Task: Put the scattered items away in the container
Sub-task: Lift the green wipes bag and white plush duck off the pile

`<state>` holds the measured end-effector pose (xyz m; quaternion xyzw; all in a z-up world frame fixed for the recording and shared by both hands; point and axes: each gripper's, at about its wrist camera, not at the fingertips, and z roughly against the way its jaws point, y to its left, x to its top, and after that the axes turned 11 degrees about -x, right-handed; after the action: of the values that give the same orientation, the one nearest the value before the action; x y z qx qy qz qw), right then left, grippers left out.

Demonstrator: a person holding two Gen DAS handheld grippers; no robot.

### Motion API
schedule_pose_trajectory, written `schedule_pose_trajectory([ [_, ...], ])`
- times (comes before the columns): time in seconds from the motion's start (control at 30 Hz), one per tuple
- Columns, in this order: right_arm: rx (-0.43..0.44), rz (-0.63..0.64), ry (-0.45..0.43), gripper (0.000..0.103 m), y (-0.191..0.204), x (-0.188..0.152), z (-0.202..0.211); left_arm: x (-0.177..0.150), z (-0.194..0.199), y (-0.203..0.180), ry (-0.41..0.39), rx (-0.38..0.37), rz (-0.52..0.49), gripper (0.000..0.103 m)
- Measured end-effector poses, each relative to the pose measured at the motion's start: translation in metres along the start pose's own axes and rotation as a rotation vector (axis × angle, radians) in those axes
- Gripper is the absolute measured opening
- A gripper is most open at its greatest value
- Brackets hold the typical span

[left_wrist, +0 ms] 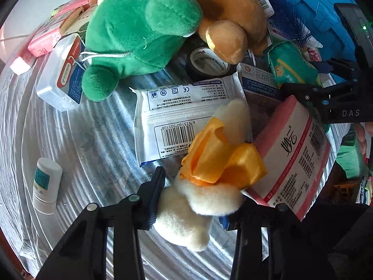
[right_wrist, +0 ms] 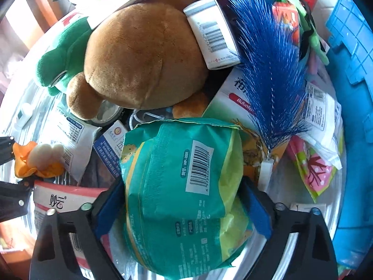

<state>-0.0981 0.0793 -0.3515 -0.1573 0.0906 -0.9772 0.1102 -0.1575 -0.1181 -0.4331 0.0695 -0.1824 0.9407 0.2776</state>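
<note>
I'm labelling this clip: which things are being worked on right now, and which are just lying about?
In hand: cream plush toy, gripped by the left hand-held gripper; green packet, between the jaws of the right hand-held gripper; blue crate.
Lying about: green frog plush; brown plush; tape roll; blue feather; white tube.

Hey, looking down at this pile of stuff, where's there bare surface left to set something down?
Most bare room is the silvery surface between the white stick tube, the clear plastic box and the white barcode packet. Beyond that it is crowded: the green plush, brown plush and boxes lie heaped together.
</note>
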Motion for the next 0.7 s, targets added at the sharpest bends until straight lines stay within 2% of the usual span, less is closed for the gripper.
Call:
schedule_pose_trajectory([
  [0.13, 0.011, 0.023, -0.025, 0.070, 0.001, 0.000, 0.012, 0.000, 0.008, 0.004, -0.012, -0.020, 0.033, 0.038],
  [0.23, 0.025, 0.026, -0.036, 0.063, 0.000, 0.002, 0.021, 0.001, 0.013, 0.005, -0.021, -0.015, 0.048, 0.037],
  [0.7, 0.046, 0.016, -0.081, 0.061, -0.010, -0.002, 0.064, 0.008, 0.041, 0.010, -0.063, 0.035, 0.129, 0.037],
])
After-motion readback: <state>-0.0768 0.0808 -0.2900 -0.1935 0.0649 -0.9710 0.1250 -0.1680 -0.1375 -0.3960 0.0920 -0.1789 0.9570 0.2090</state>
